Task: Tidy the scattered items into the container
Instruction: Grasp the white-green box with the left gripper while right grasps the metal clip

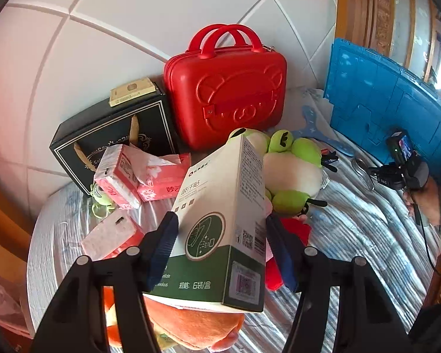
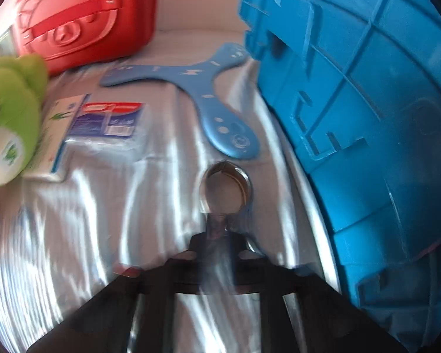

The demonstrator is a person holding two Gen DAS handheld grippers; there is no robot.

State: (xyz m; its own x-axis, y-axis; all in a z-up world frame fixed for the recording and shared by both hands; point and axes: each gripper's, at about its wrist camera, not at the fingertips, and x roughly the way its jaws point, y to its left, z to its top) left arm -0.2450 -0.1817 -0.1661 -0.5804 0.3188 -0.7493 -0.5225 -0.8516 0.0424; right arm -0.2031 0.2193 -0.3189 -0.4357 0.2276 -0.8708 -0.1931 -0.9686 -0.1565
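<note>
Between the 2 blue-padded fingers [image 1: 161,244] of the left gripper [image 1: 220,247] stands a white and green carton [image 1: 220,220], tilted with its far end raised; the left pad lies against the carton's broad printed face and the right pad sits at its narrow side edge, so the jaws are pinching the carton at roughly half their spread. Below the carton, under the fingers, an orange plush toy [image 1: 191,326] shows, and just beyond the right finger lies a green frog plush [image 1: 294,170]. Left of the fingers are pink tissue packs [image 1: 123,176], with a black gift box [image 1: 114,135] and a red case [image 1: 226,94] further ahead. Far to the right stands the blue crate [image 1: 382,108], the container, upright on the striped cloth [image 1: 352,220]. In the right wrist view, the right gripper [image 2: 217,235] has its fingers pressed together on the stem of a metal scoop [image 2: 226,188], whose round bowl juts out just ahead of the tips; the picture is blurred, so how the pads meet the stem cannot be told. Just right of these fingers rises the crate's ribbed wall, ahead lies a blue boomerang [image 2: 208,88], and to the left a flat packet [image 2: 103,120] beside the frog.
</note>
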